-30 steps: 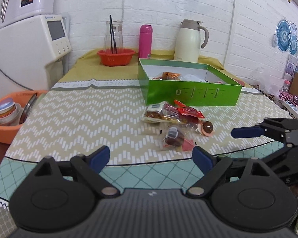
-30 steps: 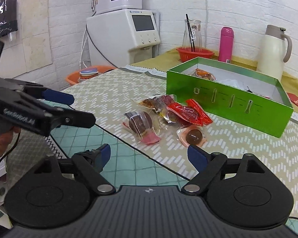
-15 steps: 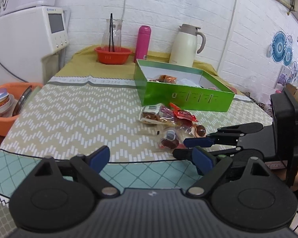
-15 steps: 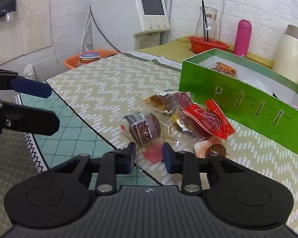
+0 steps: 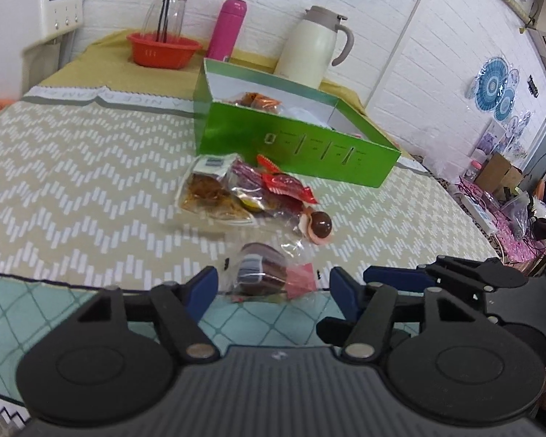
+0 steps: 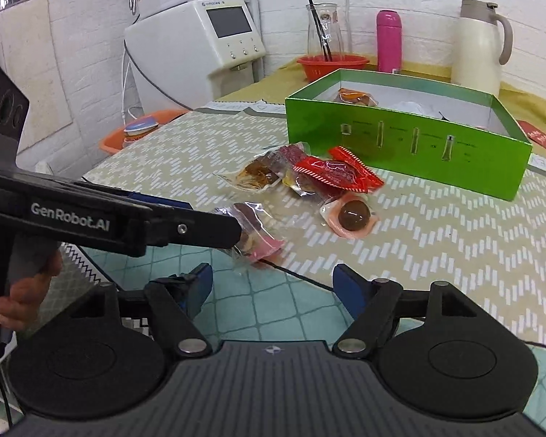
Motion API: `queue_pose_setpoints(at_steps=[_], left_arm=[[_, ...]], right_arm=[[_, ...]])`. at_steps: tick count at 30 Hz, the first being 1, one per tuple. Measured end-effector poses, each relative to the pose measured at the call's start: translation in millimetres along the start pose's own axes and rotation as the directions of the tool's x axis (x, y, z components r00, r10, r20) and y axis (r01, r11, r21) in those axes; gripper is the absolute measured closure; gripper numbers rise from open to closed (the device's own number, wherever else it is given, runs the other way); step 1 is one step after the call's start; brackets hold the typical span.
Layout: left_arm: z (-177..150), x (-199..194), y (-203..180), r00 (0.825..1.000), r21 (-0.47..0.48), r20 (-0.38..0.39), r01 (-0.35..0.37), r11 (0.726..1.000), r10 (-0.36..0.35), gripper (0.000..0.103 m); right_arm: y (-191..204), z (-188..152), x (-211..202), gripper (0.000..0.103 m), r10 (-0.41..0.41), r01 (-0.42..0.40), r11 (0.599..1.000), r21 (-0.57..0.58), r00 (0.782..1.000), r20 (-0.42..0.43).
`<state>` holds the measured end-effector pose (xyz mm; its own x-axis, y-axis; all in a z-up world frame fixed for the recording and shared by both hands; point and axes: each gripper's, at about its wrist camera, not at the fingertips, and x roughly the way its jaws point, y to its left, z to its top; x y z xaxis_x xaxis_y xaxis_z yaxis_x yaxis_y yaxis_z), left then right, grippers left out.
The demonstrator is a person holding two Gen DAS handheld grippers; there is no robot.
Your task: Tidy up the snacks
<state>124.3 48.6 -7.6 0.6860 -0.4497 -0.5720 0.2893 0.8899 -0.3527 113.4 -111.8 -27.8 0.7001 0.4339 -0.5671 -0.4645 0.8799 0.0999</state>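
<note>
A: Nearest item?
B: Dark round cake in clear crinkled wrapper (image 5: 262, 273) with pink tab, flat on table (image 5: 72, 182), just ahead of left claw (image 5: 273, 284), between its blue pads (image 5: 204, 284). Pads closing, not yet pressing the wrapper.

A: Seen from the other side?
B: Same wrapped cake (image 6: 256, 238), partly hidden behind the left claw's black finger. Right claw (image 6: 273, 284) spread wide and opening, nothing between the pads, low over the teal diamond-print edge of the cloth.

A: Remaining loose snacks?
B: Small heap past the cake: glossy brown ball on pink tray (image 5: 318, 225), sealed in film; red striped sachet (image 5: 287, 185); clear pouch of golden-brown shreds (image 5: 207, 196). All touching or overlapping, near the box front.

A: Container?
B: Green cardboard box (image 5: 298, 142), rectangular, lid off, white inside, orange packet (image 5: 258, 100) lying in its far corner.

A: Background?
B: Pink cylindrical flask (image 5: 227, 29), cream jug with handle (image 5: 318, 47), orange plastic basket (image 5: 163, 49) holding a glass carafe. Beige chevron cloth, white brick wall.
</note>
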Motion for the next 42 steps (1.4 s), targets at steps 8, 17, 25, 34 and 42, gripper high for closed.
queue_pose_setpoints(at_steps=[8,17,25,34,42], left_arm=[[8.2,2.6,15.1,1.000,-0.098,0.005,0.017,0.995,-0.017,0.043],[8.7,22.3,21.2,0.999,-0.129,-0.035,0.037,0.991,-0.042,0.066],[20.4,11.0,8.2,0.997,-0.140,0.017,0.076,0.987,-0.075,0.075],[68.1,-5.5,-13.2,0.986,-0.080,0.099,0.139,0.987,-0.130,0.075],[128.7,27.3,-24.2,0.978,0.002,0.141,0.158,0.987,-0.157,0.075]], right_arm=[[6.7,13.0,21.0,0.000,0.051,-0.051,0.998,-0.025,0.999,-0.008],[3.1,18.4,38.9,0.019,0.055,-0.055,0.998,0.000,0.998,-0.010],[-2.6,21.8,24.0,0.036,0.044,-0.045,0.999,0.018,0.998,0.047],[-13.3,53.5,-8.6,0.040,0.018,-0.017,1.000,-0.010,0.983,0.183],[-46.0,93.5,1.4,0.042,-0.043,0.036,0.999,0.029,0.957,0.285]])
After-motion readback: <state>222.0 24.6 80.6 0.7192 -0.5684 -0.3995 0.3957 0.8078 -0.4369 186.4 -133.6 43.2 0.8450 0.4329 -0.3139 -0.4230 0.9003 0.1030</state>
